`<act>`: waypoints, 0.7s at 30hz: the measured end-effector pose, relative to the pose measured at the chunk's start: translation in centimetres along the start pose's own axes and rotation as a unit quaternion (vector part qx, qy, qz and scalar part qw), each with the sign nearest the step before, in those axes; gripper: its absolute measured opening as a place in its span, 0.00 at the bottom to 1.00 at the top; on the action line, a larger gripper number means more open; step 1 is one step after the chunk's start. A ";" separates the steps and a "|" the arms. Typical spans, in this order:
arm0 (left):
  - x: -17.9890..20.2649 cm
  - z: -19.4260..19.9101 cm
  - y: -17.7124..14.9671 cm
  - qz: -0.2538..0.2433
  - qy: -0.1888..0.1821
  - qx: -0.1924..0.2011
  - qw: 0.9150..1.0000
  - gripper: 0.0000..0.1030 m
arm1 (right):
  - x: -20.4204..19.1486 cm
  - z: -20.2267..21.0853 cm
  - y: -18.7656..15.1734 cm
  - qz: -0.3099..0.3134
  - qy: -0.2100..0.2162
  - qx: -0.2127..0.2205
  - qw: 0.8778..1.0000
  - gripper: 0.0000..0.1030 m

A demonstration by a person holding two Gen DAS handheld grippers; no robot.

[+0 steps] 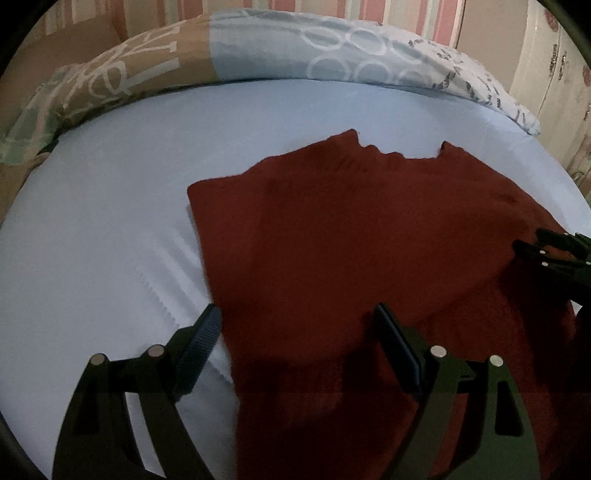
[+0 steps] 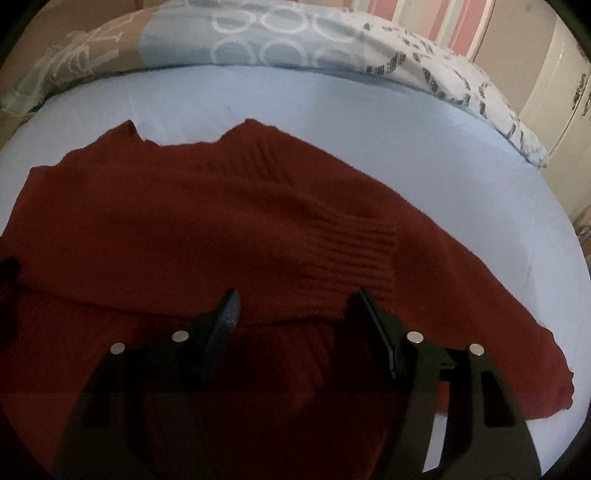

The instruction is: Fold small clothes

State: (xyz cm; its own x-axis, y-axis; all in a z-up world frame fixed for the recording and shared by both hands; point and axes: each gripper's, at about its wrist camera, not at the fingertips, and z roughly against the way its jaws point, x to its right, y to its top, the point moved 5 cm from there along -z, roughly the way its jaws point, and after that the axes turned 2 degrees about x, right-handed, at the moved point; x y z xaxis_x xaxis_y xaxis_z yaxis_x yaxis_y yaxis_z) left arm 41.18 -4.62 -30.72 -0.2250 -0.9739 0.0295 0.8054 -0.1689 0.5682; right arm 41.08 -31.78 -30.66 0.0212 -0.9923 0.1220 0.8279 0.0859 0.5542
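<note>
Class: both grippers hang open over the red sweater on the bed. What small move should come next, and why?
Probably lower the left gripper and close it on the red sweater at its near left edge. Its open jaws straddle that edge. The sleeve cuff already lies folded across the body, and the right gripper stands open, holding nothing.

Dim room: blue-sheeted bed [image 1: 110, 221], striped wall [image 1: 369, 11].
</note>
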 end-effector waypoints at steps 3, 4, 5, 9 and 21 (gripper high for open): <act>0.0 0.4 0.1 0.010 0.011 -0.002 1.000 0.82 | 0.1 0.6 0.0 -0.002 0.005 0.002 1.000 0.64; 0.1 0.9 0.3 0.010 0.018 0.005 1.000 0.82 | 0.2 1.3 0.0 -0.004 0.013 0.009 1.000 0.67; 0.3 1.7 0.6 0.008 0.028 0.017 0.999 0.82 | 0.3 2.2 0.1 -0.003 0.019 0.019 1.000 0.70; 1.6 4.3 1.8 -0.005 0.056 0.052 0.997 0.95 | 2.5 7.4 0.2 -0.003 -0.003 0.088 0.996 0.97; 11.5 9.2 3.4 -0.023 -0.006 0.088 0.996 0.98 | 20.9 12.7 -9.7 -0.174 -0.060 0.062 0.981 0.97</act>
State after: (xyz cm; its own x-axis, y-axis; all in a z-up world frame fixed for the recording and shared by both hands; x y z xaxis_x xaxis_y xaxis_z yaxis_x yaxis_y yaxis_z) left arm 36.25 -15.04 -20.85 -0.2672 -0.9636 0.0098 0.6852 -0.1828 0.7051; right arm 26.35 -52.20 -23.00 -0.3225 -0.9466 -0.0006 0.6982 -0.2383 0.6751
